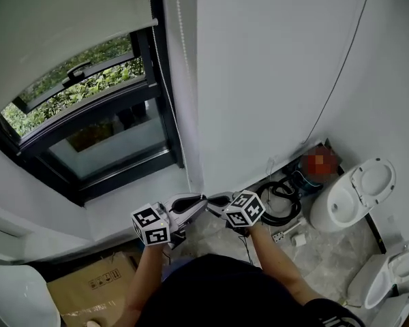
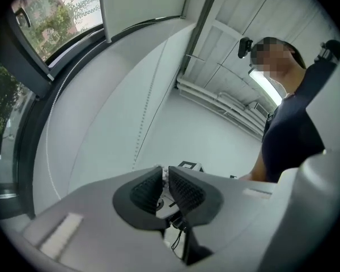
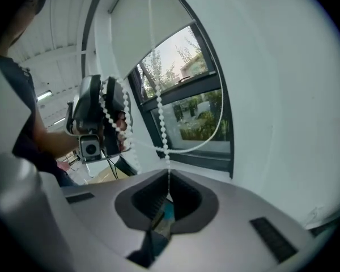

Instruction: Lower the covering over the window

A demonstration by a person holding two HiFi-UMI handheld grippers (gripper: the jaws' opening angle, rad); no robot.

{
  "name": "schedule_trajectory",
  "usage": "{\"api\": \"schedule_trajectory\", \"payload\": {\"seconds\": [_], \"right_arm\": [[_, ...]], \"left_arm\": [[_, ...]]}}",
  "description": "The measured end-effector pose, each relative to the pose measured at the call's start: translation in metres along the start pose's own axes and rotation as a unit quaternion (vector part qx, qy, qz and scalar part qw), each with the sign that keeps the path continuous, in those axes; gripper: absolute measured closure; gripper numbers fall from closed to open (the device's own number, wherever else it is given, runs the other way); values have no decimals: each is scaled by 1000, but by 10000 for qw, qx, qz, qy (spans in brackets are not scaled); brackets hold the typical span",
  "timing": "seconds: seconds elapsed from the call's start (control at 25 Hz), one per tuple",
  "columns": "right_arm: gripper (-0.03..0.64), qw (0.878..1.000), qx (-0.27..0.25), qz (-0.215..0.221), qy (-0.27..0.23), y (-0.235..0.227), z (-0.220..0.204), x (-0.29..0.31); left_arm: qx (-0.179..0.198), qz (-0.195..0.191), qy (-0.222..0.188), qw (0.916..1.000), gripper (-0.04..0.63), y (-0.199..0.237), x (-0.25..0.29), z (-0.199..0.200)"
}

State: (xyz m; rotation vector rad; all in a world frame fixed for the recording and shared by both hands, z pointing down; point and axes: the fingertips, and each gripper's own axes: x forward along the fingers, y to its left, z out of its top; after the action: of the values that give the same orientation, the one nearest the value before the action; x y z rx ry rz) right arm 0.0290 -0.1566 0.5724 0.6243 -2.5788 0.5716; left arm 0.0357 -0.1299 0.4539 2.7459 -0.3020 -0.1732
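Note:
A white roller blind (image 1: pixel 61 26) covers the upper part of the dark-framed window (image 1: pixel 88 128); greenery shows through the glass below it. Its white bead chain (image 1: pixel 167 87) hangs down the frame's right side. My left gripper (image 1: pixel 196 204) and right gripper (image 1: pixel 215 199) meet tip to tip low in front of the white wall. In the left gripper view, the left gripper (image 2: pixel 165 171) is shut with beads pinched at its tips. In the right gripper view, the bead chain (image 3: pixel 158 106) drops straight into the shut right gripper (image 3: pixel 169 180), and a loop swings right. The left gripper (image 3: pixel 99 115) shows there with beads across it.
A white sill (image 1: pixel 133 199) runs under the window. A cardboard box (image 1: pixel 88 285) sits at the lower left. A black hose coil (image 1: pixel 283 199) and a white toilet (image 1: pixel 358 189) stand on the tiled floor to the right, with another toilet (image 1: pixel 388 278) nearer.

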Motion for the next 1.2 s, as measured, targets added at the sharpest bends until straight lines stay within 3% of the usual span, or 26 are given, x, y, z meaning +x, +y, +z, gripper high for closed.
{"api": "schedule_trajectory", "payload": {"seconds": [0.2,0.32,0.4,0.52,0.64,0.76,0.96,1.04,1.2], "right_arm": [[600,9994,-208,286,-10,11,-4,-1],[600,9982,-372,407,230,15,-23,2],[600,9982,-286,483,193,17,-32,0],[600,9980,-270,541,181,19,-34,-4],[600,9977,-301,578,198,18,-34,-5],[600,9977,-208,637,94,17,-34,-6],[600,9970,-266,724,87,22,-34,-3],[600,9969,-293,724,107,22,-35,-3],[600,9968,-316,721,118,21,-35,-5]], "left_arm": [[112,422,-86,9990,546,-6,-9,3],[351,592,291,9972,483,-12,-7,-11],[439,661,485,9957,482,-18,-5,-21],[273,787,399,9957,480,-20,-12,-23],[316,1149,411,9920,477,-12,-27,-20],[658,1452,771,9842,472,-9,-34,-19],[1462,2023,1455,9574,449,-4,-40,-18],[1640,2208,1231,9535,433,-3,-40,-6],[1605,2238,-63,9613,400,-12,-41,47]]}}
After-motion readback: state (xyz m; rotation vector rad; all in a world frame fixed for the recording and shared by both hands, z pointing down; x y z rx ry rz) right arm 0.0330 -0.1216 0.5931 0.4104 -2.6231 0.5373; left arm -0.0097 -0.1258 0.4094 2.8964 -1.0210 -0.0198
